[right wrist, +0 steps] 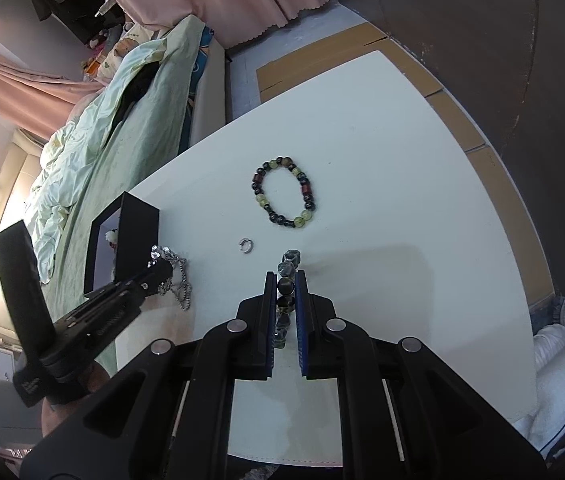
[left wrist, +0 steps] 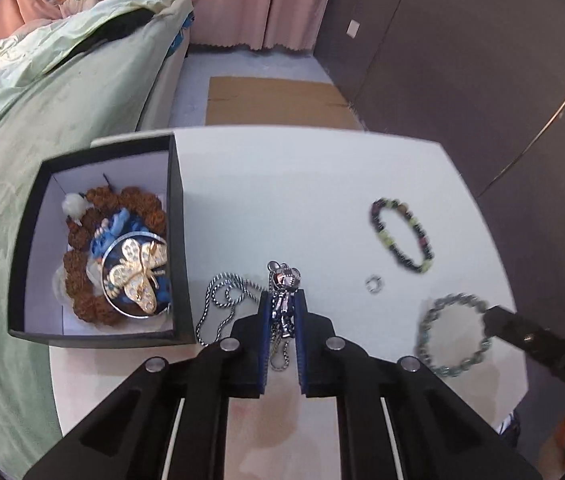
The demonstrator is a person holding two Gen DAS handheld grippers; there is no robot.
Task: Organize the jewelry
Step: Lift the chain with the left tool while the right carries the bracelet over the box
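My left gripper [left wrist: 282, 300] is shut on a silver bear pendant [left wrist: 284, 284]; its twisted silver chain [left wrist: 218, 300] trails on the white table [left wrist: 302, 200] beside the black box [left wrist: 176, 240]. The box holds brown bead strings [left wrist: 138, 200], a blue piece and a gold bee brooch [left wrist: 140, 276]. My right gripper [right wrist: 285, 280] is shut on a grey-green bead bracelet [right wrist: 287, 276], seen as a ring [left wrist: 452, 332] in the left wrist view. A dark and yellow-green bead bracelet [right wrist: 284, 196] [left wrist: 402, 236] and a small silver ring [right wrist: 246, 245] [left wrist: 372, 283] lie loose on the table.
A bed with a green cover [left wrist: 42, 120] runs along the table's left side, right behind the box. Flat cardboard [left wrist: 278, 100] lies on the floor beyond the table's far edge. Dark wardrobe doors [left wrist: 482, 80] stand to the right. A person's hand [right wrist: 70, 384] holds the left tool.
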